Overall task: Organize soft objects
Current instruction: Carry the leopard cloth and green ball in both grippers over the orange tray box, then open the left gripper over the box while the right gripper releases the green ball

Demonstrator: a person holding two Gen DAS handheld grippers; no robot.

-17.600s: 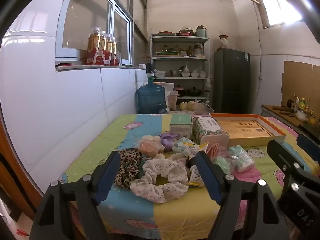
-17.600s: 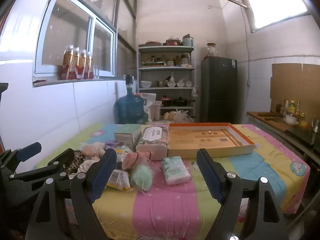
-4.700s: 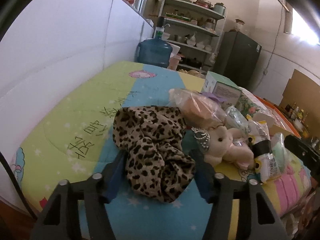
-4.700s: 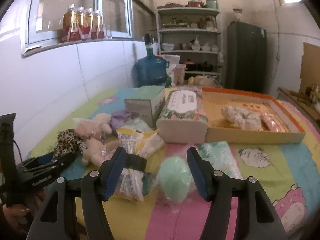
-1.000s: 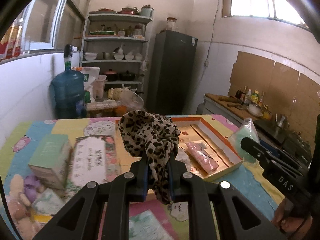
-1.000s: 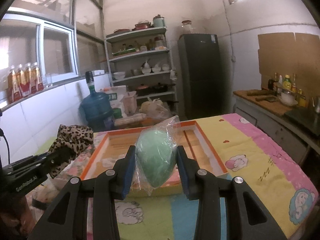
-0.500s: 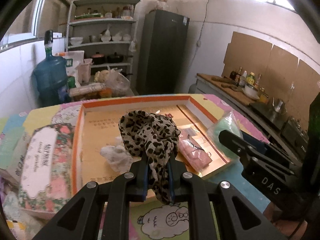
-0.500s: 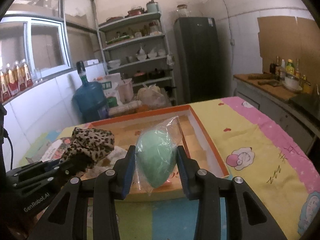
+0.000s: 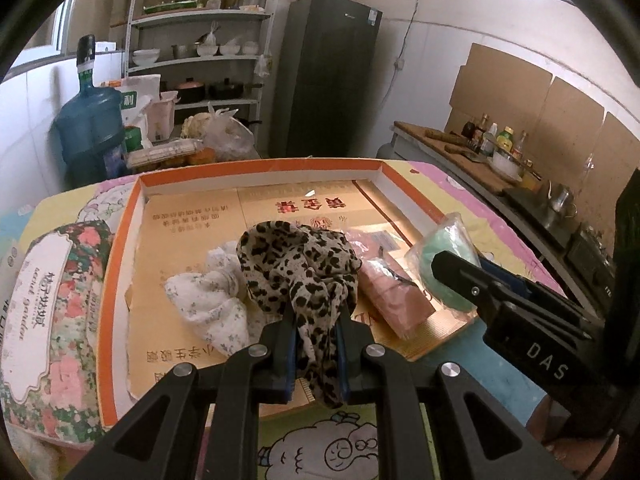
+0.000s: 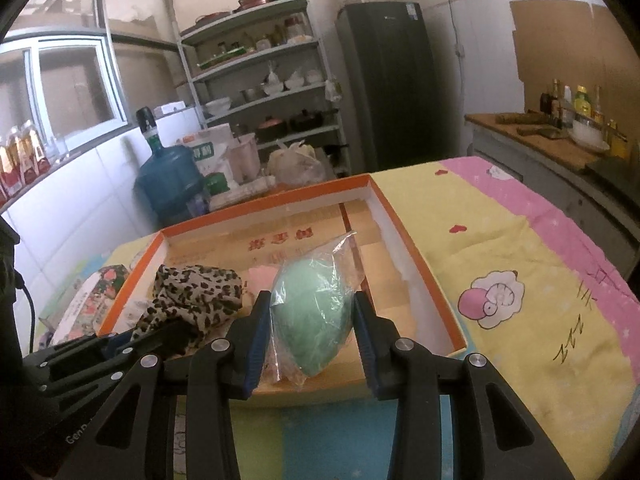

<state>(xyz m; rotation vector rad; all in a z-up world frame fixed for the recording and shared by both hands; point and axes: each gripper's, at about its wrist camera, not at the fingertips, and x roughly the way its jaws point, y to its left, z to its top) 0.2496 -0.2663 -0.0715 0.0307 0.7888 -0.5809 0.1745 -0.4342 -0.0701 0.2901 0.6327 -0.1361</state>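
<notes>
My left gripper (image 9: 316,322) is shut on a leopard-print scrunchie (image 9: 298,264), held over the near part of the orange-rimmed cardboard box (image 9: 256,168). A white floral scrunchie (image 9: 210,300) and a pink packet (image 9: 390,294) lie in the box beneath it. My right gripper (image 10: 314,320) is shut on a green egg-shaped sponge in a clear bag (image 10: 316,308), just above the box's (image 10: 420,268) near edge. In the right wrist view the leopard-print scrunchie (image 10: 196,292) hangs to the left. From the left wrist view the green sponge (image 9: 448,256) shows at the right.
A floral tissue box (image 9: 52,312) lies left of the orange box on the colourful tablecloth (image 10: 520,300). Behind the table stand a blue water jug (image 9: 90,120), shelves with dishes (image 9: 200,40) and a dark fridge (image 9: 328,72). A counter with bottles (image 9: 492,148) runs along the right.
Both grippers have moved forward and down over the orange box, carrying the scrunchie and the green sponge. The box looks larger and nearer now.
</notes>
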